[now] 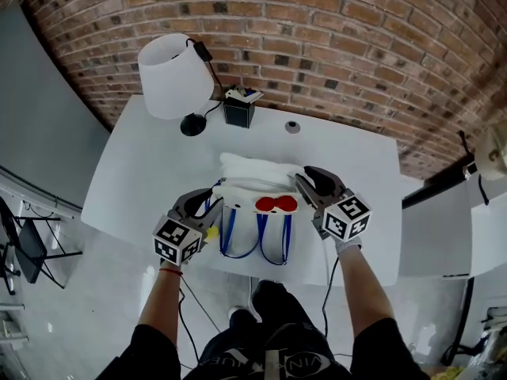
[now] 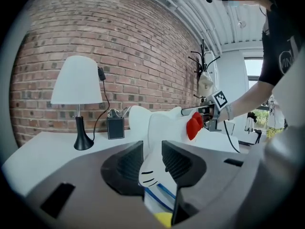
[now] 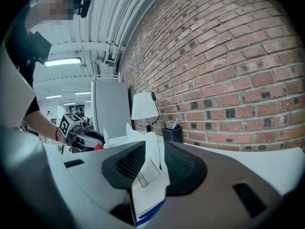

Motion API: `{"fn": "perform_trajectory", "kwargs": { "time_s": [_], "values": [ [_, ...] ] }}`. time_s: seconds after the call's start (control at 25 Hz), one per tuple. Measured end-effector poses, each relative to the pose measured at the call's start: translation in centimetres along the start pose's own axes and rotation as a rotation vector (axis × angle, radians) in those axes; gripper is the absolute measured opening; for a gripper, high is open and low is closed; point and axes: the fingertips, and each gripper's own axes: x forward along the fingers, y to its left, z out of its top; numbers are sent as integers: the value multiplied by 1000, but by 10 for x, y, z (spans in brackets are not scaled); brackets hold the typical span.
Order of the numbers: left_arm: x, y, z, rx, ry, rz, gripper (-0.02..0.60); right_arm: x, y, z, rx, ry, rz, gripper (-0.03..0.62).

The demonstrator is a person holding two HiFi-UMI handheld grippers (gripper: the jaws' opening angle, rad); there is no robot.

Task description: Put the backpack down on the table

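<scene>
A white backpack [image 1: 253, 176] with a red bow [image 1: 276, 205] and blue straps [image 1: 238, 236] lies at the front edge of the white table [image 1: 142, 172], its straps hanging over the edge. My left gripper [image 1: 212, 202] is at its left corner. In the left gripper view [image 2: 147, 159] the pads press on a white flap of the backpack [image 2: 162, 123]. My right gripper [image 1: 303, 179] is at the right corner. In the right gripper view [image 3: 153, 161] the backpack's fabric [image 3: 143, 175] stands between the jaws, with a gap beside one pad.
A white lamp [image 1: 170, 74] and a black pen holder [image 1: 238, 109] stand at the back of the table, near a small round grey thing [image 1: 293, 127]. A brick wall runs behind. The person's legs are below the table's front edge.
</scene>
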Motion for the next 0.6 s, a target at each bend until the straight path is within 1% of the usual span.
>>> {"fn": "perform_trajectory", "kwargs": {
  "time_s": [0.2, 0.32, 0.44, 0.56, 0.6],
  "values": [
    [-8, -2, 0, -36, -16, 28, 103, -16, 3, 7, 1, -30, -36, 101],
    [-14, -2, 1, -30, -18, 67, 103, -26, 5, 11, 1, -48, -68, 100],
    [-23, -3, 8, -27, -55, 103, 103, -36, 8, 14, 8, -72, -93, 70],
    [-29, -10, 15, -24, -81, 103, 99, -45, 13, 17, 10, -92, -109, 33],
    [-31, -13, 18, -25, -89, 100, 84, -47, 16, 18, 11, -99, -113, 23]
  ]
}}
